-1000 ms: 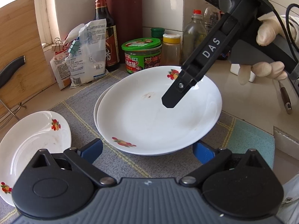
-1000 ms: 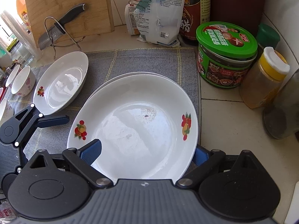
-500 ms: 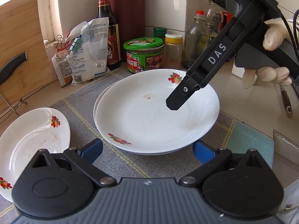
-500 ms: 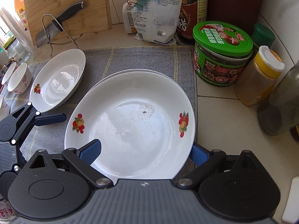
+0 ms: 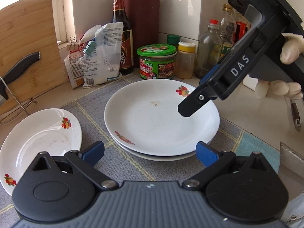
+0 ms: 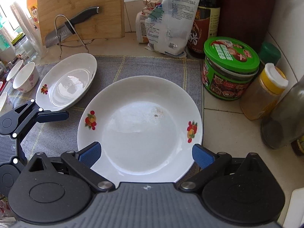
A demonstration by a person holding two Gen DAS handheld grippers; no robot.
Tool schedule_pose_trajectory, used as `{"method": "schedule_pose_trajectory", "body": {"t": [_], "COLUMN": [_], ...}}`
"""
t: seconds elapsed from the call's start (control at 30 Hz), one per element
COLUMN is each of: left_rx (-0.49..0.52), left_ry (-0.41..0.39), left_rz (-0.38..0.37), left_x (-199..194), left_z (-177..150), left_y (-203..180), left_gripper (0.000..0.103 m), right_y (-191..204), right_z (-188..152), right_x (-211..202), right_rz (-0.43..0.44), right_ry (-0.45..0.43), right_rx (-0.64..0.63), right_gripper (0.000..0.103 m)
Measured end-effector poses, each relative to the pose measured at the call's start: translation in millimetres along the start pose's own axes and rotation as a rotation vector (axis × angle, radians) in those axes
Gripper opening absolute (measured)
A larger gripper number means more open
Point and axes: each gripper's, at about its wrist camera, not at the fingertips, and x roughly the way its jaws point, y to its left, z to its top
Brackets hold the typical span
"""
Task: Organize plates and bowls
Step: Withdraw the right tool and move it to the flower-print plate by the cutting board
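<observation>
Right wrist view only: at the far left edge of the grey mat [image 6: 152, 66], small white bowls [image 6: 25, 79] w/ pink print stand close together, and a knife [image 6: 70, 25] hangs in a wire rack against the upright wooden board [image 6: 79, 9]. The left wrist view catches only the knife handle and none of the bowls. Left wrist view only: a second plate rim shows under the stacked plates [image 5: 161, 117], so there are two in the pile; the right view shows just the top one [image 6: 140, 129]. It also shows a gloved hand [image 5: 281, 72] on the right hand-held gripper's handle, plus more bottles along the back wall.

Left to right on the worktop [image 6: 228, 133]: bowls, then the single plate [image 6: 68, 83] near the mat's left side, then the stack at the mat's right edge, then the green-lid jar [image 6: 230, 68] and a yellow-cap spice jar [image 6: 264, 93] off the mat by the wall.

Left hand-held gripper [image 5: 150, 151]: blue pads wide apart, nothing between them, held off the mat short of the stack's near rim; single plate just to its left. Right hand-held gripper [image 6: 146, 154]: jaws opening, about as wide as they go. The top plate's near rim sits between the pads but neither pad presses on it. In the left view one finger [image 5: 191, 104] of it hangs over the stack's right half, apart from the plate surface.
</observation>
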Motion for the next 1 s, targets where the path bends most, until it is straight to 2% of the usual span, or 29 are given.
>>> {"method": "schedule_pose_trajectory", "body": {"t": [0.17, 0.33, 0.53, 0.83, 1.0], "left_rx": [-0.030, -0.073, -0.130, -0.149, -0.197], "left_ry": [-0.012, -0.004, -0.006, -0.017, -0.035], "left_rz": [0.039, 0.097, 0.170, 0.247, 0.280], "left_x": [-17, -40, -77, -134, -148], "left_z": [-3, -13, -36, -78, -93], "left_y": [3, 13, 34, 65, 78], "left_gripper": [0.102, 0.102, 0.102, 0.102, 0.102], "right_y": [16, 33, 68, 138, 169], "right_z": [1, 0, -10, -27, -36], "right_x": [-12, -18, -20, -16, -9], "right_rz": [-0.001, 0.027, 0.032, 0.028, 0.021], "right_ry": [-0.085, -0.136, -0.161, -0.176, -0.175], "right_rx": [-0.070, -0.079, -0.078, -0.061, -0.028], "right_gripper": [0.103, 0.103, 0.103, 0.103, 0.103]}}
